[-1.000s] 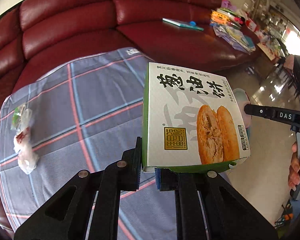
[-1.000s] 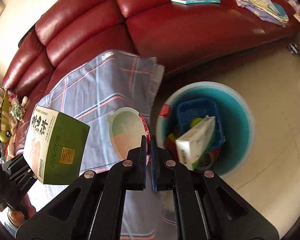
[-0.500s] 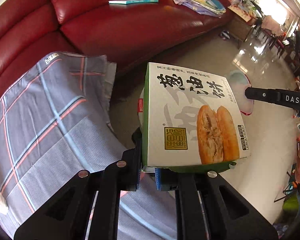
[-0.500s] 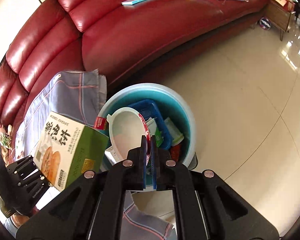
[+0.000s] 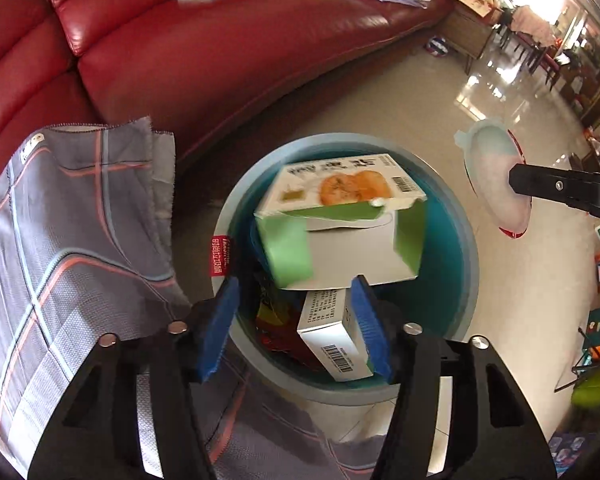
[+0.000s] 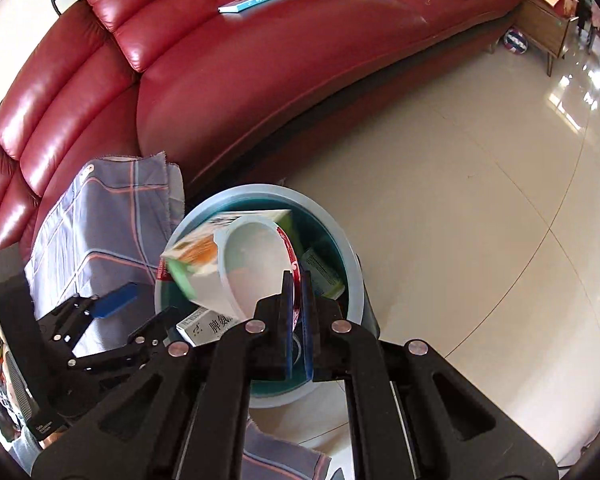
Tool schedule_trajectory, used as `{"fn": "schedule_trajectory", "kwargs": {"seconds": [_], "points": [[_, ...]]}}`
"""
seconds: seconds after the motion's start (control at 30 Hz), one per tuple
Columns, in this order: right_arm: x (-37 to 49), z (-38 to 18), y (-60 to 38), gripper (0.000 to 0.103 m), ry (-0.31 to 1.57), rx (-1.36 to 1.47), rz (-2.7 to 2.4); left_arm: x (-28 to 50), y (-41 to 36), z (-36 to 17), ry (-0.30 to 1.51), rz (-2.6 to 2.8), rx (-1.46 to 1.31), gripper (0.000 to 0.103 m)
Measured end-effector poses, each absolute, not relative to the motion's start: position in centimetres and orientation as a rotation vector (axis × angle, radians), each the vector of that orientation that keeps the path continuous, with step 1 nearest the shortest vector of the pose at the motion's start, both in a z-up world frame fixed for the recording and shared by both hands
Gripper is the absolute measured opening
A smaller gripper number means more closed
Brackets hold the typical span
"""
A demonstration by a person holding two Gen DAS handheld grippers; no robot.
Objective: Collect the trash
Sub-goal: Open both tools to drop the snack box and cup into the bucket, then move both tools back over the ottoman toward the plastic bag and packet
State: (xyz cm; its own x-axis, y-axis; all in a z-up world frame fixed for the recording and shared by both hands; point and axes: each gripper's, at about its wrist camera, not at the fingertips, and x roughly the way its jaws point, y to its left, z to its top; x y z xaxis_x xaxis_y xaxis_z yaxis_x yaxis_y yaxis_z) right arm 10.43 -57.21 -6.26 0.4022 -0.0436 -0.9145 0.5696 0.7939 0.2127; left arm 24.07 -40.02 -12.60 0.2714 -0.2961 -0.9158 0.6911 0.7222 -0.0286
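With its jaws just sprung apart above the bin (image 5: 466,240) and nothing between them, the left gripper (image 5: 296,320) lets the pastry box (image 5: 340,216) drop in, while the right gripper (image 6: 296,328), clamped on a plastic lid (image 6: 256,268), holds it over the rim, likely next.

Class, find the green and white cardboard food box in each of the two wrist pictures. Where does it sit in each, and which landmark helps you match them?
Left wrist view: the green and white cardboard food box is at centre, over the round blue bin, beyond the open left gripper.
Right wrist view: the box is left of centre, partly behind the white plastic lid.
Shared landmark: the bin.
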Motion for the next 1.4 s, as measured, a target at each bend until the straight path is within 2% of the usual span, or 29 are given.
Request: {"fn": "schedule_trajectory", "kwargs": {"seconds": [0.1,0.27,0.43,0.6,0.67,0.7,0.77,0.8,0.83,0.87,0.9,0.93,1.13,1.4], "points": [[10.7,-7.0,-57.1,0.004,1.116,0.552,-0.417,24.0,-39.9,-12.6,1.118,-0.698,0.397,0.070],[10.9,-8.0,-56.6,0.004,1.136,0.554,-0.414,24.1,-38.6,-12.6,1.129,-0.693,0.363,0.075],[10.4,-8.9,-55.0,0.004,1.176,0.543,-0.386,23.3,-37.1,-12.1,1.126,-0.685,0.342,0.089],[10.5,-10.9,-53.1,0.004,1.228,0.544,-0.366,22.7,-35.8,-11.6,1.114,-0.684,0.326,0.090],[10.7,-11.2,-52.8,0.007,1.235,0.564,-0.368,22.4,-35.2,-11.4,1.114,-0.683,0.324,0.090],[10.8,-11.2,-52.6,0.010,1.239,0.559,-0.367,22.3,-34.9,-11.3,1.113,-0.681,0.323,0.091],[11.0,-11.0,-52.1,0.030,1.238,0.550,-0.361,22.1,-34.3,-11.0,1.111,-0.680,0.316,0.093],[11.1,-10.6,-51.8,0.049,1.228,0.536,-0.367,22.1,-33.9,-10.9,1.109,-0.678,0.309,0.095],[11.1,-10.2,-51.5,0.056,1.218,0.522,-0.371,22.0,-33.6,-10.7,1.108,-0.676,0.302,0.095],[11.2,-9.8,-51.3,0.057,1.215,0.515,-0.368,22.0,-33.3,-10.6,1.111,-0.674,0.293,0.096],[11.3,-9.6,-51.1,0.064,1.217,0.513,-0.363,22.0,-33.0,-10.5,1.114,-0.675,0.284,0.097],[11.4,-9.4,-50.7,0.074,1.220,0.508,-0.363,21.9,-32.7,-10.4,1.117,-0.674,0.276,0.097],[11.4,-8.0,-48.8,0.083,1.226,0.470,-0.376,21.3,-30.6,-9.2,1.117,-0.664,0.239,0.098],[11.6,-6.2,-45.2,0.085,1.230,0.417,-0.362,20.5,-26.8,-7.2,1.095,-0.647,0.188,0.099]]}}
